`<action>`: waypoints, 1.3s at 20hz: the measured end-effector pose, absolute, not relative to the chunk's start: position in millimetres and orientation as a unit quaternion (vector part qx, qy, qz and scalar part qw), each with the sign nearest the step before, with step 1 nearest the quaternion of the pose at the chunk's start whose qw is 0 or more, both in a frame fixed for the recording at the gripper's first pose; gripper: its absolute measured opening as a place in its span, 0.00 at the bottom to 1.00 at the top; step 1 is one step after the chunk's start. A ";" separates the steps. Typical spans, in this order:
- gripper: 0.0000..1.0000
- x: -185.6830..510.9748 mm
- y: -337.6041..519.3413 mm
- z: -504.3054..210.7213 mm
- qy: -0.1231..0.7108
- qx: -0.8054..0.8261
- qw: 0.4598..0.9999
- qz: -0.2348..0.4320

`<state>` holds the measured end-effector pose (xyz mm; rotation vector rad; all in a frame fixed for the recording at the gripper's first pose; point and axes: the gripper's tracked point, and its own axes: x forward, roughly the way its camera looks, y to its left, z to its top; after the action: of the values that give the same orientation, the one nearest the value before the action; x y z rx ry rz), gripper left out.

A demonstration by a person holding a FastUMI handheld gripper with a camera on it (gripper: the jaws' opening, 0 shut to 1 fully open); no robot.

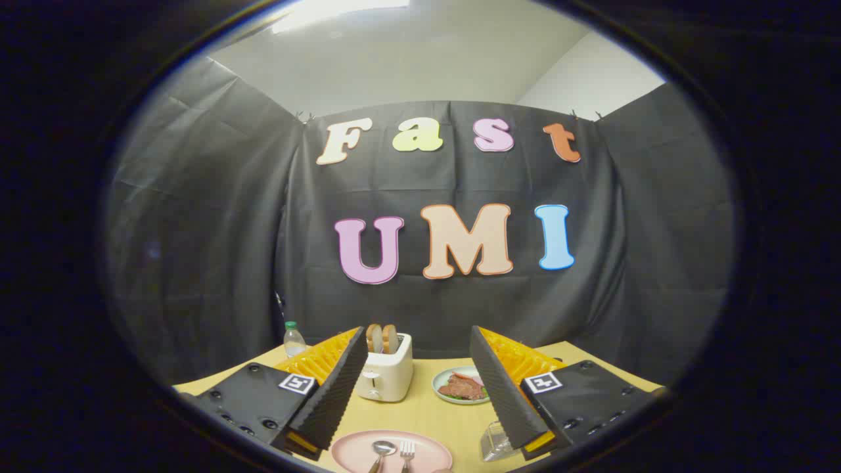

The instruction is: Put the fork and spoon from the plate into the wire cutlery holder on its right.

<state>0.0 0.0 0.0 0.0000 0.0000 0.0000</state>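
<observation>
A pink plate lies on the wooden table, low between my fingers. On it rest a metal spoon and a metal fork, side by side, heads pointing away from me. The wire cutlery holder stands to the right of the plate, partly hidden behind my right finger. My gripper hangs above the table, open wide with nothing between its fingers. The left finger sits above the plate's left side.
A white toaster with two bread slices stands beyond the plate. A small plate of meat sits to its right. A clear bottle with a green cap is at the far left of the table.
</observation>
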 end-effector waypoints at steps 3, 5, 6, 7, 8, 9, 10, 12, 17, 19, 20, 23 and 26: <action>0.99 -1.0 7.3 -1.8 0.003 -0.002 1.000 0.011; 0.99 0.0 8.5 -4.4 0.008 -0.004 1.000 0.014; 0.99 0.3 8.7 -6.5 0.012 -0.005 1.000 0.015; 0.99 0.2 9.2 -8.8 0.014 -0.005 1.000 0.017; 0.99 0.3 9.1 -9.2 0.016 -0.005 1.000 0.018; 0.99 0.4 8.0 -11.9 0.019 -0.006 1.000 0.018; 0.99 0.5 7.7 -13.0 0.021 -0.006 1.000 0.018; 0.99 1.3 7.3 -17.5 0.026 -0.003 0.999 0.019; 0.99 0.5 4.3 -20.4 0.028 -0.001 0.999 0.019; 0.99 1.6 4.0 -23.6 0.032 -0.001 0.999 0.020; 0.99 1.6 4.3 -25.9 0.036 -0.001 0.999 0.021; 0.99 0.4 4.9 -38.6 0.053 -0.001 0.998 0.025; 0.99 1.8 8.4 -56.2 0.082 0.000 0.996 0.033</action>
<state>1.8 8.4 -56.2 0.0007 0.1636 0.0670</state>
